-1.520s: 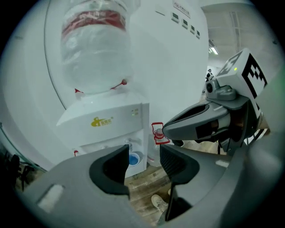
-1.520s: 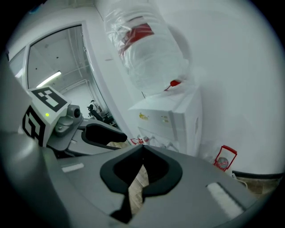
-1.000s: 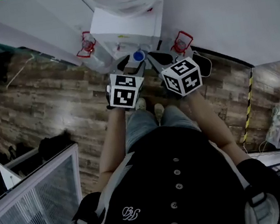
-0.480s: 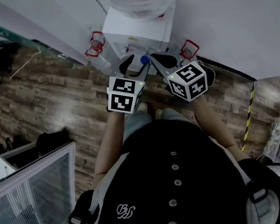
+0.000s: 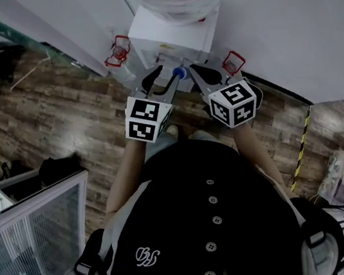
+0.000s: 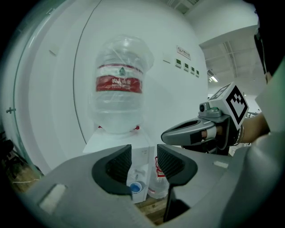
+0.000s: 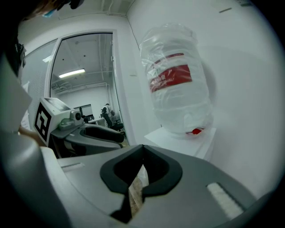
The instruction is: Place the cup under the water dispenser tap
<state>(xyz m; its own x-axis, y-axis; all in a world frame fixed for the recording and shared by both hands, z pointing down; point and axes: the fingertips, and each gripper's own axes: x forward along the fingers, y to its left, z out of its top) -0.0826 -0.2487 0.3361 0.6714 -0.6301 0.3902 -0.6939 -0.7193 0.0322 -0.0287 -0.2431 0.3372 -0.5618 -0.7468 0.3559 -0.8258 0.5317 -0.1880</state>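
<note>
1. My left gripper (image 6: 144,160) hangs released before the dispenser (image 5: 170,36). Its jaws have just drawn partly together on nothing, and only air lies between the pads.
2. The cup (image 6: 136,187), blue inside, stands just ahead of and below that gripper's tips, against the dispenser's front and beneath the big bottle (image 6: 119,84). Neither gripper touches it.
3. My right gripper (image 7: 143,149), just to the right of the left one and about level with it, is clenched tip to tip and empty.
4. Over the past second, the head view shows the cup keeping its spot at the dispenser's front while the left jaws narrowed clear of it.
5. I judge the cup to be set down and let go, so the placing looks done or nearly so. I cannot make out the tap itself, so I cannot tell whether the cup sits squarely under it. Any retreat should keep both grippers clear of the cup's rim.
</note>
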